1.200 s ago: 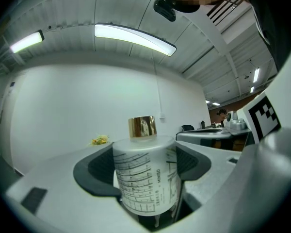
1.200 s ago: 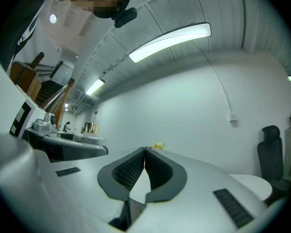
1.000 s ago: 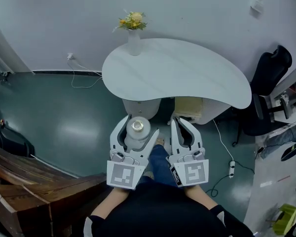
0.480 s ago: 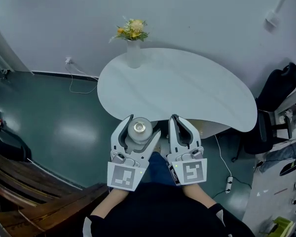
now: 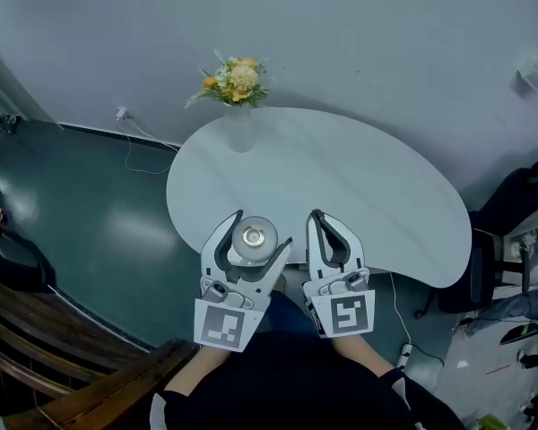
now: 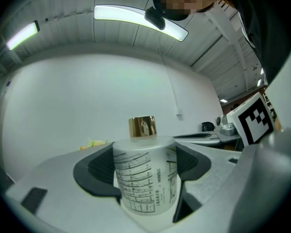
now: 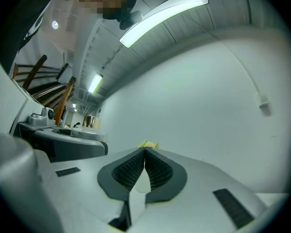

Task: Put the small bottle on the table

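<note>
A small frosted white bottle (image 5: 252,239) with a gold cap (image 6: 142,126) and printed lines on its side (image 6: 144,180) stands upright between the jaws of my left gripper (image 5: 251,231), which is shut on it. In the head view the bottle hangs just over the near edge of the white curved table (image 5: 341,186). My right gripper (image 5: 329,231) is beside it on the right, jaws pressed together with nothing between them (image 7: 144,171). Both grippers are level and point at the far wall.
A white vase with yellow flowers (image 5: 235,92) stands at the table's far left edge. A dark chair (image 5: 511,231) is at the right. Wooden steps (image 5: 63,348) lie at lower left. Cables (image 5: 134,141) run along the green floor by the wall.
The view has advanced toward the table: its near edge, earlier well ahead of the grippers, now lies under them. Both grippers keep the same pose and the bottle stays gripped.
</note>
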Available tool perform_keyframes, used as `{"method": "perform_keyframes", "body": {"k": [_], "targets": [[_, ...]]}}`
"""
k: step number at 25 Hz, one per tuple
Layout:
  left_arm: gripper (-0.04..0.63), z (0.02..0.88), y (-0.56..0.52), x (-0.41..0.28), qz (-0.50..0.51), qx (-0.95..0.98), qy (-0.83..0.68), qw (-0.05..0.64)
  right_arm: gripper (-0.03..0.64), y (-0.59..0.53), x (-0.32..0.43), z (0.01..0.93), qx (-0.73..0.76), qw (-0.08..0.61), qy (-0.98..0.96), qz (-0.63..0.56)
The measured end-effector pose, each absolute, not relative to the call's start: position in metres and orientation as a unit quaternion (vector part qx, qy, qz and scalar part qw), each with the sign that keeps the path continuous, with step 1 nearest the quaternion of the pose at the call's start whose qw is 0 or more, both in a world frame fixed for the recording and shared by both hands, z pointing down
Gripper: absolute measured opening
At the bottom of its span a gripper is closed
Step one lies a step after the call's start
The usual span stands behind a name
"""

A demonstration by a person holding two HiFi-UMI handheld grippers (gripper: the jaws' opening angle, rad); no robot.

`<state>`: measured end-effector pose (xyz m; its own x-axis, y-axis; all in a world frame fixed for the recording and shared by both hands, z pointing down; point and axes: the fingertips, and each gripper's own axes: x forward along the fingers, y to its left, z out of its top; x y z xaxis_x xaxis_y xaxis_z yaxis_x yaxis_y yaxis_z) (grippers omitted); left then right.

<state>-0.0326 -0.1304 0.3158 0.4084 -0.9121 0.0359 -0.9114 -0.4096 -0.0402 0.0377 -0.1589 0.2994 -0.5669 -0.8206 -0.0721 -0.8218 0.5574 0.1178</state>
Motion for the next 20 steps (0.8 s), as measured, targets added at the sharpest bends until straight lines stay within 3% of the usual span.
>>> {"method": "perform_keyframes", "body": {"k": [8,14,20], "targets": [[0.344,0.329,-0.185,-0.028,-0.045,-0.829,0.557,0.0,0.023,-0.218,0.038,0.302,-0.438,0.019,0.897,0.061],[0.344,0.342,-0.209,-0.029,-0.054,-0.826,0.56,-0.017,0.023,-0.235,0.038,0.324,-0.43,-0.022,0.901,0.05],[0.343,0.342,-0.237,-0.031,-0.038,-0.839,0.542,0.039,0.023,-0.255,0.03,0.331,-0.428,-0.007,0.902,0.06]]}}
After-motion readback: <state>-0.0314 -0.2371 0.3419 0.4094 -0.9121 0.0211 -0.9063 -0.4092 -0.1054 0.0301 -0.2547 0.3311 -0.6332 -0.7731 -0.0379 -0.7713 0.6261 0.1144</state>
